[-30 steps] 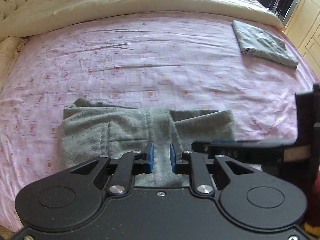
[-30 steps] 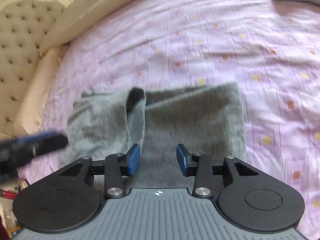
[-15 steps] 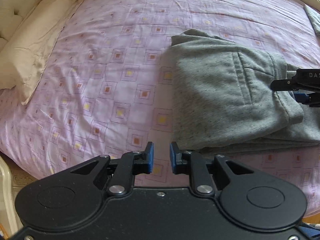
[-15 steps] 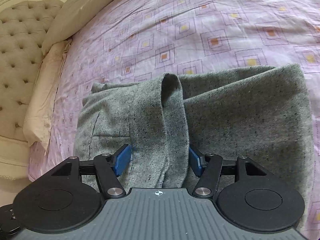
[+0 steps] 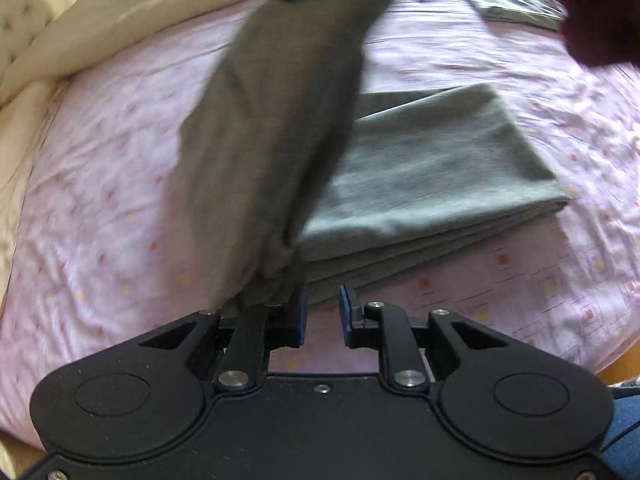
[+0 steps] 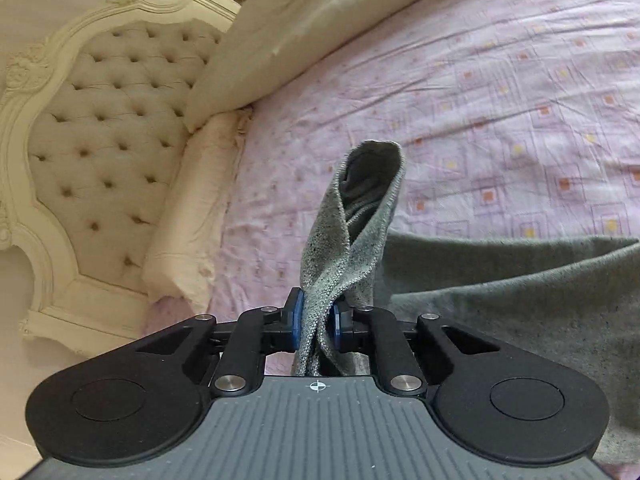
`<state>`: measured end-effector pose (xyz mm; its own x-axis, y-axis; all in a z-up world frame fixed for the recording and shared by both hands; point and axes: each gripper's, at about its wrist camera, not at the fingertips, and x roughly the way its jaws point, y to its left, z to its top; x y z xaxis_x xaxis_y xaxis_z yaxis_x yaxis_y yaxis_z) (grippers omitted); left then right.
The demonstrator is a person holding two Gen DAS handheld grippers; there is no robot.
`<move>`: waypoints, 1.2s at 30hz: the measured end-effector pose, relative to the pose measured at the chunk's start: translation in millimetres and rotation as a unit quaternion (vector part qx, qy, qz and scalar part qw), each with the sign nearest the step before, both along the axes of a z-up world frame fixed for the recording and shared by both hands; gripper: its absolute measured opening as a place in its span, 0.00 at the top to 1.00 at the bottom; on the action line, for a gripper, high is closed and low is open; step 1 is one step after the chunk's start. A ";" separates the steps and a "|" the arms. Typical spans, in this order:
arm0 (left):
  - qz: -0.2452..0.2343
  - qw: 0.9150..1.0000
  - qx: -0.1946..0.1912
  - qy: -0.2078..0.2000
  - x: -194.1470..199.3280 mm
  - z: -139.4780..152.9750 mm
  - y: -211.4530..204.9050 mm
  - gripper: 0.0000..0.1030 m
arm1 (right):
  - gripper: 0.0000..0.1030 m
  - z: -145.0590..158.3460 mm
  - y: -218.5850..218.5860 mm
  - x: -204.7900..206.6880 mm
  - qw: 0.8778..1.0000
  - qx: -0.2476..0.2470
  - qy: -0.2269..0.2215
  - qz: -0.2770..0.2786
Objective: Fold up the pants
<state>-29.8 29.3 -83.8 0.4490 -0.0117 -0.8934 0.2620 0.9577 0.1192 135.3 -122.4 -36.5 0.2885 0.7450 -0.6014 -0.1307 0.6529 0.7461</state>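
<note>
Grey sweatpants [image 5: 420, 176] lie part-folded on the pink bed [image 5: 100, 200], one end lifted toward twelve o'clock. The left gripper [image 5: 320, 314] hangs narrow and empty beside the hanging cloth. The right gripper [image 6: 316, 320], its fingers having just closed, pinches that bunched end [image 6: 352, 216]; it should probably be carried over evenly toward three o'clock, edges aligned.

A bed [image 5: 500, 60] with a pink sheet of small squares carries grey pants [image 5: 432, 176], part folded flat on it. A cream pillow [image 6: 192, 208] lies at its left edge, a cream duvet [image 6: 320, 20] along the far side. A folded grey cloth [image 5: 516, 8] sits far right.
</note>
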 end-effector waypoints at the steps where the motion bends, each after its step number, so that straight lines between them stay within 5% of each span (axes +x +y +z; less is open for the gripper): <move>1: -0.008 1.000 0.005 -0.011 1.4 -2.2 -10.7 0.71 | 0.86 5.5 -0.4 0.0 1.000 0.004 -0.003 0.002; 5: -0.001 0.998 0.034 -0.048 15.9 -16.1 -40.0 0.70 | 0.86 18.7 -4.8 -4.7 1.000 0.004 -0.011 0.008; 10: 0.006 0.995 0.084 -0.050 36.0 -44.8 -51.2 0.69 | 0.87 21.7 -23.5 -12.3 1.000 0.007 -0.010 -0.009; 17: 0.056 0.991 0.122 -0.023 20.0 -61.4 -9.3 0.69 | 0.90 23.9 -65.4 -20.5 0.999 0.008 -0.016 -0.047; 20: 0.073 0.992 0.098 0.009 12.4 -67.9 16.7 0.70 | 0.92 10.5 -87.0 -26.5 0.998 -0.007 -0.007 -0.066; 25: 0.073 0.990 0.113 0.029 -3.6 -69.7 30.3 0.70 | 0.99 -40.7 -118.2 -36.0 0.992 -0.076 0.030 -0.095; 30: 0.107 0.990 0.086 0.028 -15.1 -48.0 53.3 0.70 | 0.92 -67.5 -116.3 -42.1 0.989 -0.130 0.026 -0.069; 33: 0.141 0.987 0.071 0.021 -8.7 -32.7 61.3 0.70 | 0.60 -80.7 -113.7 -39.7 0.986 -0.150 0.030 -0.071; 36: 0.167 0.984 0.054 0.014 0.5 -17.2 66.8 0.70 | 0.60 -96.7 -112.5 -37.4 0.980 -0.184 0.038 -0.066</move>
